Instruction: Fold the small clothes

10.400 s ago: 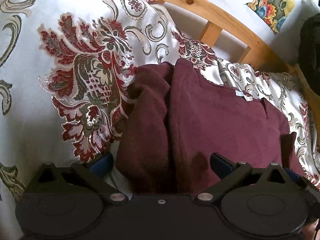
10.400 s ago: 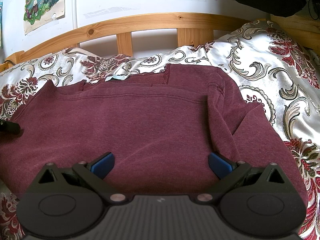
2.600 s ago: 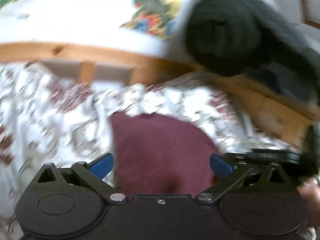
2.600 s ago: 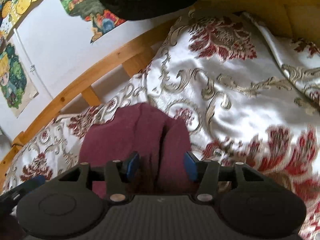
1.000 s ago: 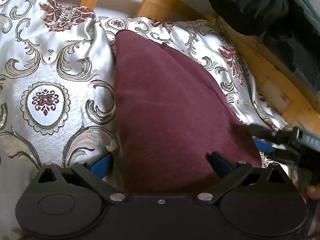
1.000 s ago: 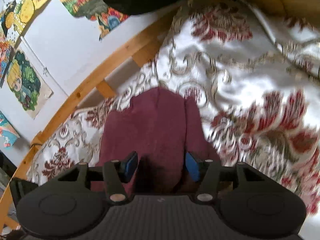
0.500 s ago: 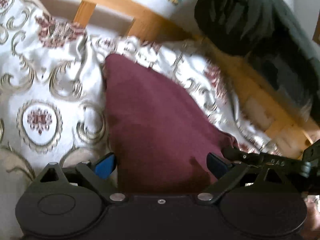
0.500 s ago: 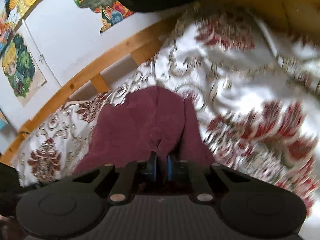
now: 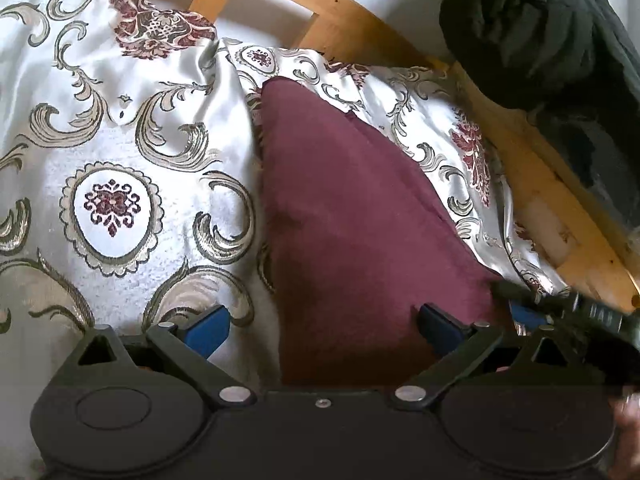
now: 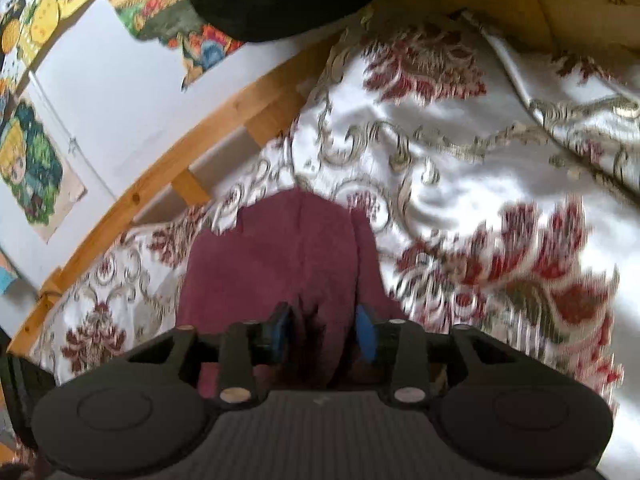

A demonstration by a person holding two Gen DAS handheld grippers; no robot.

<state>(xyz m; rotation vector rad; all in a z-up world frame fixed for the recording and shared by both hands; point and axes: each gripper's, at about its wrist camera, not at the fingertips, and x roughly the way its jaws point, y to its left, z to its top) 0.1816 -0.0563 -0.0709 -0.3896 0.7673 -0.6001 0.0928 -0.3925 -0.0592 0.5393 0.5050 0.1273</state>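
A folded maroon garment (image 9: pixel 352 216) lies on the patterned satin bedspread (image 9: pixel 116 168), narrow end toward the headboard. My left gripper (image 9: pixel 322 326) stands open and wide at its near edge; the cloth lies between the blue pads without being pinched. In the right wrist view the same garment (image 10: pixel 272 256) shows a raised fold running between the pads of my right gripper (image 10: pixel 323 334). Its jaws are opening and the pads stand just clear of the cloth. One of the right gripper's fingers (image 9: pixel 520 294) reaches the garment's near right corner.
A wooden headboard (image 9: pixel 340 12) runs behind the bed and a wooden side rail (image 9: pixel 560 200) on the right. A bulky black garment (image 9: pixel 532 36) hangs over that corner. Colourful posters (image 10: pixel 36 168) are on the white wall. Part of a hand (image 9: pixel 628 404) shows at the right edge.
The right gripper's jaws were pinched shut on the garment's fold half a second ago and now stand apart. The left gripper stays open and has hardly shifted.
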